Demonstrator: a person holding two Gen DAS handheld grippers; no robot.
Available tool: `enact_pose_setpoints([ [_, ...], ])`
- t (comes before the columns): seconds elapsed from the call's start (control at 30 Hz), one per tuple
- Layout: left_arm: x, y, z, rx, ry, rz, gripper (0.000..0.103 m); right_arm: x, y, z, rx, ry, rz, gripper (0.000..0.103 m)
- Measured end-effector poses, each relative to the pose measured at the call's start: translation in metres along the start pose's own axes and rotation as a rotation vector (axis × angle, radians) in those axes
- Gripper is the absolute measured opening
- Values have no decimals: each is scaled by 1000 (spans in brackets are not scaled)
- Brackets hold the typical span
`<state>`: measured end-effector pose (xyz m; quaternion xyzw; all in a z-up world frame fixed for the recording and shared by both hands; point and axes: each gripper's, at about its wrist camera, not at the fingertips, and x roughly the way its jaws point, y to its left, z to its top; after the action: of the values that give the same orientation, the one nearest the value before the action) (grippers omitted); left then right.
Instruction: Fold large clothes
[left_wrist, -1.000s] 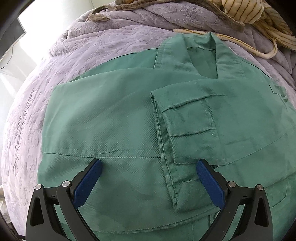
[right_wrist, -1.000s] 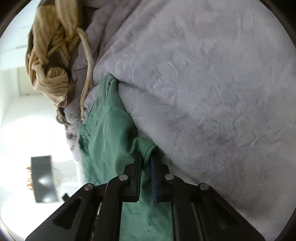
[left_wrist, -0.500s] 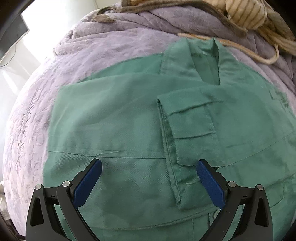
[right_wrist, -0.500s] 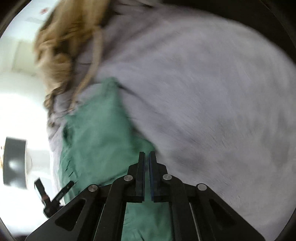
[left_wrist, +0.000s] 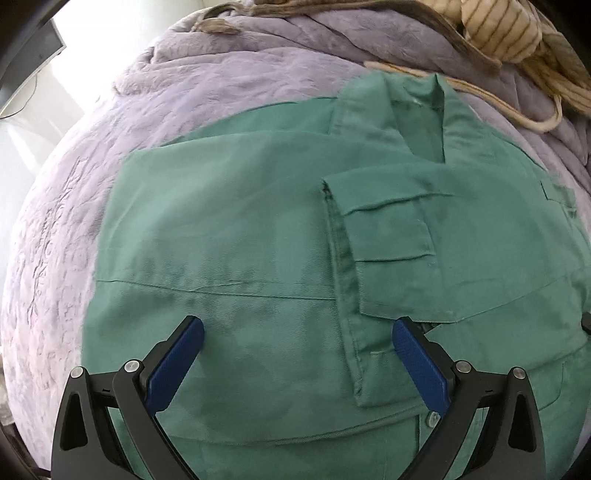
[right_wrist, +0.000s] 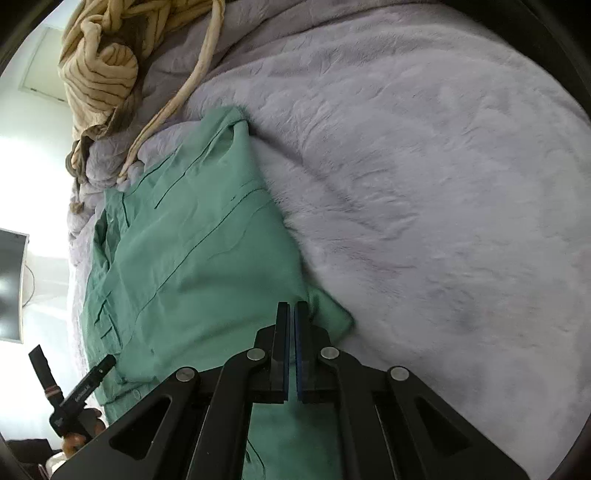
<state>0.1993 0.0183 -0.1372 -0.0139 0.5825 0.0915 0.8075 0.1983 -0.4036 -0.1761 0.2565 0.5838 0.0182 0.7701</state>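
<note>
One green cotton work jacket (left_wrist: 258, 236) lies flat on the bed's lilac plush blanket (right_wrist: 424, 184), collar toward one striped beige cloth (right_wrist: 96, 70) at the bed's far edge. The left gripper (left_wrist: 295, 354) hovers spread above it. The right gripper (right_wrist: 291, 332), fingers pressed together, pinches the jacket's edge.

In the right wrist view the right gripper (right_wrist: 291, 314) no longer pinches a bunched fold of the green jacket (right_wrist: 192, 258); its jaws are nearly closed with only a thin gap, seemingly empty. The jacket's sleeve now lies flatter and spreads wider across the left centre of the frame. The left gripper (right_wrist: 74, 391) now appears at lower left.
</note>
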Motion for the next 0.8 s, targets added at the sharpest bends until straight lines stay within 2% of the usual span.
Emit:
enact_pose_setpoints([
  [0.13, -5, 7, -1, -13, 30, 9, 102, -19, 2, -7, -26, 22, -15, 7],
  [0.2, -11, 10, -5, -16, 43, 7, 102, -26, 2, -11, -29, 26, -17, 17],
  [0.27, -15, 11, -11, -5, 58, 12, 102, -34, 0, -19, -31, 30, -16, 43],
  [0.33, -21, 10, -20, 1, 71, 18, 102, -41, 3, -28, -39, 39, -23, 53],
  [0.43, -33, 12, -37, 0, 92, 8, 102, -47, 5, -40, -57, 75, -34, 54],
  [0.53, -45, 12, -50, 0, 113, -5, 102, -51, 6, -52, -55, 113, -35, 65],
  [0.7, -68, 10, -70, -10, 132, -18, 102, -59, 7, -71, -69, 170, -44, 67],
  [0.8, -80, 8, -83, -18, 153, -26, 102, -62, 9, -84, -82, 207, -42, 73],
])
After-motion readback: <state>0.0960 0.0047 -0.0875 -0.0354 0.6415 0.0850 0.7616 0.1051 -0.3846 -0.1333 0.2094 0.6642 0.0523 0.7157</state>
